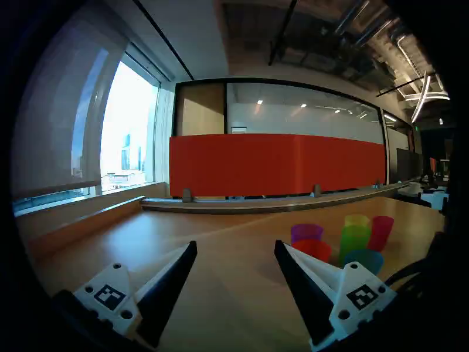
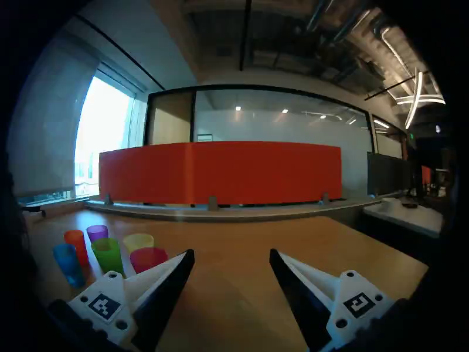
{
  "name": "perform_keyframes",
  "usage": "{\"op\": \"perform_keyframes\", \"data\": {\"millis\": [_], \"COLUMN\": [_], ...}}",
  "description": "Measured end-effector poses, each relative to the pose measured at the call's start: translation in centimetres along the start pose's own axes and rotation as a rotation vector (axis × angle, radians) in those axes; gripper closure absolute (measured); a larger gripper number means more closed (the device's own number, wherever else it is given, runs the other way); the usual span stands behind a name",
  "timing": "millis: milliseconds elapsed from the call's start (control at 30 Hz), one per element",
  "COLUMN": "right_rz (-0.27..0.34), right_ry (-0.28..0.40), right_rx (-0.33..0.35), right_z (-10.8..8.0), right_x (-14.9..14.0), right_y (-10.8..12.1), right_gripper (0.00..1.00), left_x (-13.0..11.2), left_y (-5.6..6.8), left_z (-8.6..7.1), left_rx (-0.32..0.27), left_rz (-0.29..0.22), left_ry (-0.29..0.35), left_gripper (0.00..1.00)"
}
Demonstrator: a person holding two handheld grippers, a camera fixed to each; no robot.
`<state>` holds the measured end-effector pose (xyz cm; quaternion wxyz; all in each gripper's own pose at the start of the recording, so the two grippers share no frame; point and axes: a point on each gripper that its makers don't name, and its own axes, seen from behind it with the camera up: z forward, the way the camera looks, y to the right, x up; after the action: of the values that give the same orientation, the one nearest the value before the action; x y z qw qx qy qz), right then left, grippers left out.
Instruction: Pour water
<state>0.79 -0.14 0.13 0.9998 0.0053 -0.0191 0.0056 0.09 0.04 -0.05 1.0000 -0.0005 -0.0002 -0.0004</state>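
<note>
We've got left tool [image 1: 235,244] and right tool [image 2: 231,253] both released, empty, above desk [image 1: 176,229]; cups [image 1: 353,239] sit before red divider [image 1: 275,164].

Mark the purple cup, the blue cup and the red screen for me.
purple cup [image 2: 97,233], right gripper view, side wall.
blue cup [image 2: 67,264], right gripper view, side wall.
red screen [image 2: 234,173], right gripper view, panel middle.

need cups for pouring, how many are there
6, one cluster; right gripper view, left to right: blue cup, orange cup, purple cup, green cup, yellow cup, pink cup.
</note>
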Motion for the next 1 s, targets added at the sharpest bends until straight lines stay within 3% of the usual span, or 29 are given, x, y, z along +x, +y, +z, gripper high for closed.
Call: {"op": "perform_keyframes", "data": {"millis": [167,367,667,1000], "right_rz": [0.013,0.017,0.006,0.019], "right_ry": [-0.025,-0.063,-0.042,-0.031], "right_rx": [0.039,0.103,0.173,0.249], "right_z": [0.1,0.5,0.7,0.2], "right_x": [1.8,4.9,11.6,15.9], "right_y": [-0.7,-1.9,-3.0,-4.6], "right_gripper": [0.01,0.01,0.01,0.01], "left_x": [1.8,5.9,12.4,15.5], "left_y": [0.4,0.8,1.3,2.8], "left_z": [-0.4,-0.5,-0.5,-0.7], "left_rx": [-0.018,-0.035,-0.076,-0.159], "left_rz": [-0.011,-0.005,0.015,-0.016], "left_ry": [-0.007,-0.003,0.009,-0.024], "left_gripper": [0.02,0.02,0.02,0.02]}}
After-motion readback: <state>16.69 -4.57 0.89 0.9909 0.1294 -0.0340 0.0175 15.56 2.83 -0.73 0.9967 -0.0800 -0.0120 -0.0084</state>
